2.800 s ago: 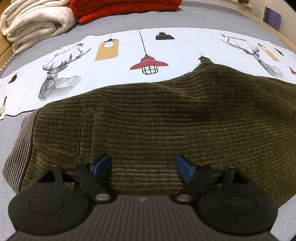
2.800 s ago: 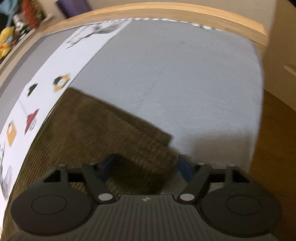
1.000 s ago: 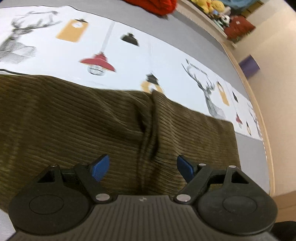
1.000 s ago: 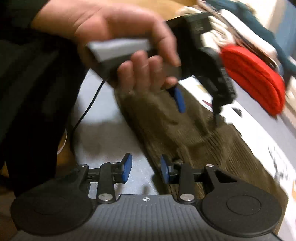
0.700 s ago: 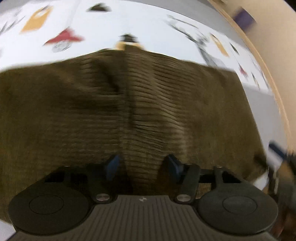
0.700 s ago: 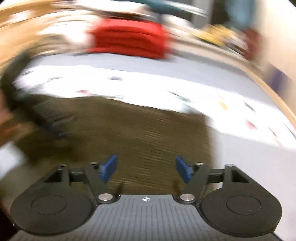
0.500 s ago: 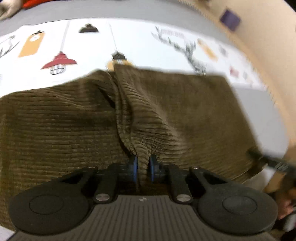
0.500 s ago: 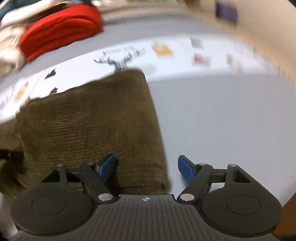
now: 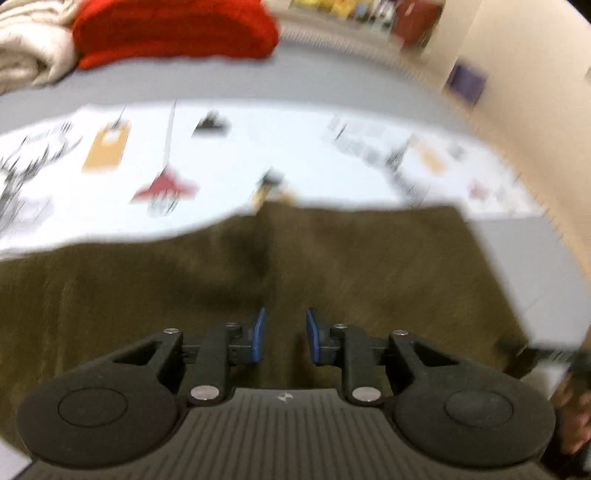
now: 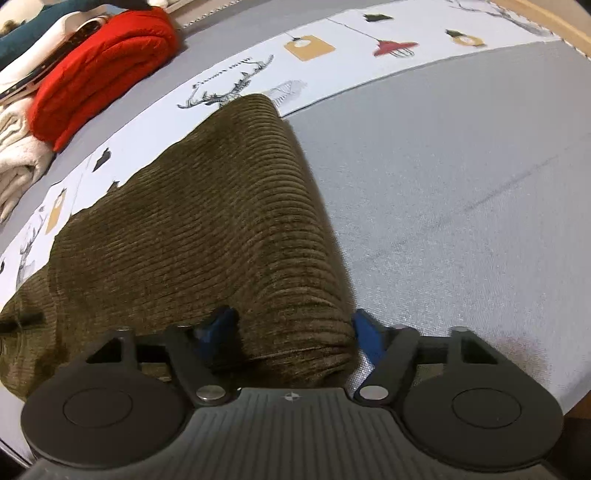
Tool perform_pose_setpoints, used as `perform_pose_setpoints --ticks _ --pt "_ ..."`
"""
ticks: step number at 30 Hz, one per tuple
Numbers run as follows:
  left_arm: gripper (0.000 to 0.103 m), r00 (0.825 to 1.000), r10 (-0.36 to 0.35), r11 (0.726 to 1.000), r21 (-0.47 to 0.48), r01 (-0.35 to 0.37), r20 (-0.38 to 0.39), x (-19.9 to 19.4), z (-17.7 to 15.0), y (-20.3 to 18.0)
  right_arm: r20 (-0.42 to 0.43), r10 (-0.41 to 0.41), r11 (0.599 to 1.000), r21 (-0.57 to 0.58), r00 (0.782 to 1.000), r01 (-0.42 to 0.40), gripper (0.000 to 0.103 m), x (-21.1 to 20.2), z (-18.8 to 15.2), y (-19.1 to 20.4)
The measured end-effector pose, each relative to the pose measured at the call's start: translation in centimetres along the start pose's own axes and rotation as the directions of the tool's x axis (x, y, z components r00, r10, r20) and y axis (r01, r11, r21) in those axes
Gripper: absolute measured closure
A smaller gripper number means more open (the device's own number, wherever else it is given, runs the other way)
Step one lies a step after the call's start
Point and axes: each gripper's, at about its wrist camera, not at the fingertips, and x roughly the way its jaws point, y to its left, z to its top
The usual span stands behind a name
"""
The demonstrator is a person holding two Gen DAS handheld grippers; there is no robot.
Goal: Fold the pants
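Note:
The olive-brown corduroy pants lie flat on the bed and also show in the right wrist view. My left gripper hovers over the middle of the pants with a narrow gap between its blue pads and nothing held; this view is blurred. My right gripper is open, its blue fingers either side of the rounded folded end of the pants at the near edge. The right finger rests by the grey sheet.
The bed has a grey sheet with a white printed band of deer and lamps. A red folded blanket and cream blankets lie at the far side. A wooden bed edge runs at the right.
My left gripper has let go of the pinched fabric ridge and opened slightly; the ridge has dropped flat. My right gripper has moved closer, straddling the pants' folded end.

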Motion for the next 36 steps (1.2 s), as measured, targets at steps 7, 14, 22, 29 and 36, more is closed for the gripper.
perform_pose_setpoints --ticks 7,14,22,29,36 --pt "0.077 0.999 -0.031 0.985 0.171 0.03 0.005 1.8 -0.6 -5.2 0.055 -0.014 0.989 -0.145 0.998 0.022 0.061 -0.7 -0.6 1.3" --pt "0.075 0.981 0.119 0.966 0.247 -0.078 -0.154 6.6 -2.4 -5.4 0.103 0.01 0.973 -0.231 0.995 0.014 0.07 -2.6 -0.9 2.5" --pt "0.054 0.989 -0.025 0.969 0.239 0.059 -0.144 2.6 -2.1 -5.4 0.073 -0.08 0.981 -0.169 0.994 0.091 0.04 -1.1 -0.8 1.9" --pt "0.052 0.967 0.027 0.93 0.362 0.068 -0.252 3.7 -4.5 -6.0 0.026 -0.051 0.996 -0.079 0.998 0.053 0.054 -0.1 -0.2 1.1" --pt "0.02 0.984 -0.172 0.979 0.107 0.175 -0.043 -0.8 -0.4 -5.2 0.234 -0.048 0.942 -0.312 0.971 0.122 0.077 -3.8 -1.1 7.1"
